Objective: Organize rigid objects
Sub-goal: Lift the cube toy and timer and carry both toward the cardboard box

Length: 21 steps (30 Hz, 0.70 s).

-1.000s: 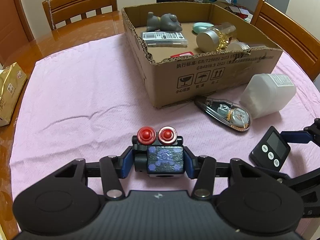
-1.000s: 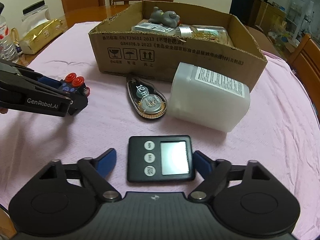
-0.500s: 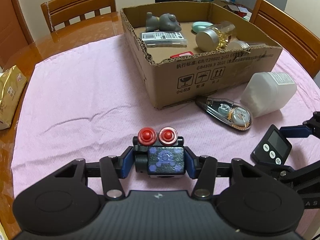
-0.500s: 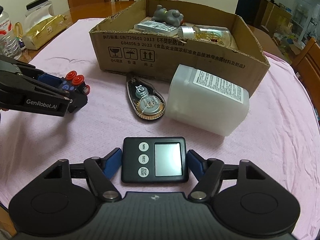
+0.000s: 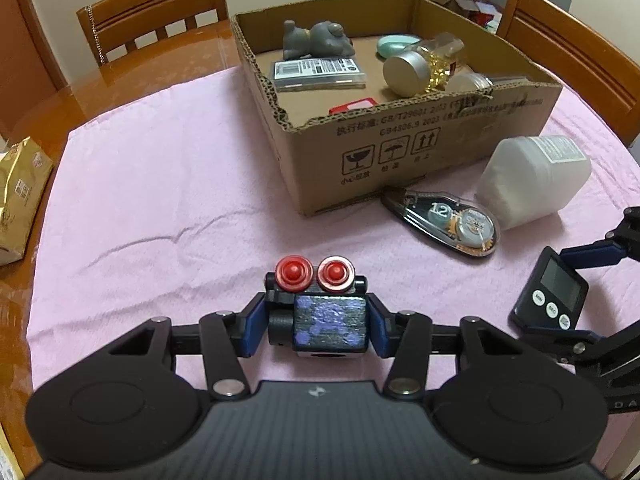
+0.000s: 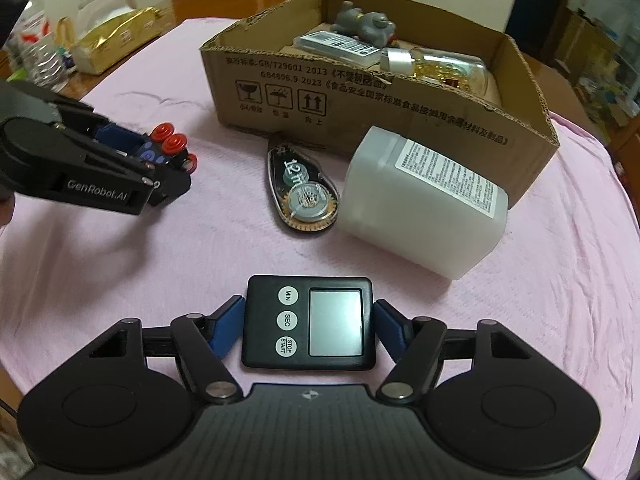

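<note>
My left gripper (image 5: 316, 326) is shut on a small black block with two red knobs (image 5: 318, 308) and holds it above the pink cloth; it also shows in the right wrist view (image 6: 170, 160). My right gripper (image 6: 306, 328) is shut on a black digital timer (image 6: 308, 326), lifted off the cloth; the timer also shows in the left wrist view (image 5: 550, 294). An open cardboard box (image 5: 400, 144) stands ahead. A correction tape dispenser (image 6: 302, 192) and a white plastic bottle (image 6: 424, 204) lie on the cloth in front of the box.
The box holds a grey figurine (image 5: 316, 38), a flat labelled pack (image 5: 318, 74), a jar with gold contents (image 5: 424, 66) and a teal item (image 5: 394, 44). A gold bag (image 5: 18, 188) lies left. Wooden chairs (image 5: 156, 12) stand behind the table.
My right gripper closed on the timer and raised it off the cloth, tilting toward the box. My left gripper lifted the red-knobbed block a little.
</note>
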Each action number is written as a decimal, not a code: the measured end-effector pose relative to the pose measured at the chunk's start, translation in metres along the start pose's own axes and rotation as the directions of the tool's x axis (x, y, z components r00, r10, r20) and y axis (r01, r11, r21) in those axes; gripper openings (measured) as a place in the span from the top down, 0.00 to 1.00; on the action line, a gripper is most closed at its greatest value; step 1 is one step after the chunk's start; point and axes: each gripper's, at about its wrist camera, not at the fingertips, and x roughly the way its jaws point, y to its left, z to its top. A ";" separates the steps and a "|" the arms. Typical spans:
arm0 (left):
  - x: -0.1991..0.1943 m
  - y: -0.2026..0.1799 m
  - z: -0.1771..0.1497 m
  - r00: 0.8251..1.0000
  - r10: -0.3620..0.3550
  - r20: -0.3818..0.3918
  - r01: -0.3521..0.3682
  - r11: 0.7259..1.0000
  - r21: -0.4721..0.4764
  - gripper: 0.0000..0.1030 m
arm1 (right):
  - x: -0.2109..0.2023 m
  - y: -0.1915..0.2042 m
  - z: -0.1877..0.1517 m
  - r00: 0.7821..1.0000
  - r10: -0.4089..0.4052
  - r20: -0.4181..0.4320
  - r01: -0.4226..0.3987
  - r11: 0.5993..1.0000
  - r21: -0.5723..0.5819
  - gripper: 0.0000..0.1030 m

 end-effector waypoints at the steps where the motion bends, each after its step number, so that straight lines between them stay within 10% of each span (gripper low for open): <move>1: -0.001 -0.002 0.000 1.000 0.003 -0.007 -0.003 1.000 -0.005 0.52 | -0.001 -0.002 -0.001 1.000 0.010 -0.003 -0.010 1.000 -0.013 0.28; 21: -0.051 -0.049 0.017 0.998 0.047 -0.033 -0.047 0.999 -0.009 0.52 | -0.033 -0.052 -0.005 0.986 0.167 -0.017 -0.168 0.971 -0.168 0.28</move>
